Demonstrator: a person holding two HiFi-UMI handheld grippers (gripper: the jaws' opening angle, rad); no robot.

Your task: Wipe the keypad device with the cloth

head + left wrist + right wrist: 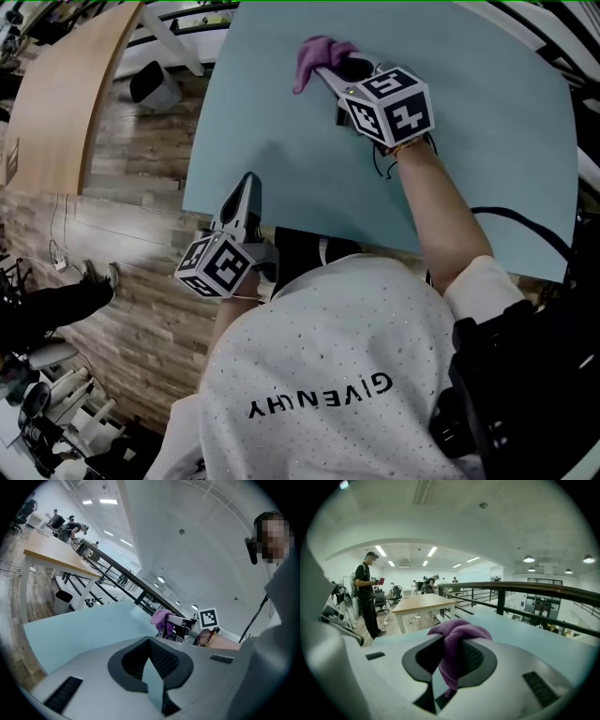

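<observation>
A: Status of the wipe?
B: Right gripper (330, 73) clamped on the purple cloth (322, 54); a fold stands bunched up between the jaws in the right gripper view. Reached out to the far part of the light-blue table (487, 169).

A: Keypad device?
B: Tucked just under and beside the right gripper. Best seen from the left gripper view as a dark body with a small grid of keys (179, 634), the cloth directly above it. Mostly covered in the head view. Cannot tell whether cloth and keys are touching.

A: Done versus left?
B: Cloth pickup done, cloth brought to the device. Judged at the start of wiping or somewhere within it. No dirt or streaks legible, so cleaned area unknown. Strokes over the keys probably left to do.

A: Left gripper (247, 187)?
B: Jaws a narrow gap apart, only table colour between them, nothing held. Parked at the near edge of the table, well apart from the device.

A: Room to move?
B: Bare surface on all sides of the device. Left edge runs off to the floor. Black cable (525, 220) near the right side, worth avoiding. Railing (525, 590) beyond the far edge.
</observation>
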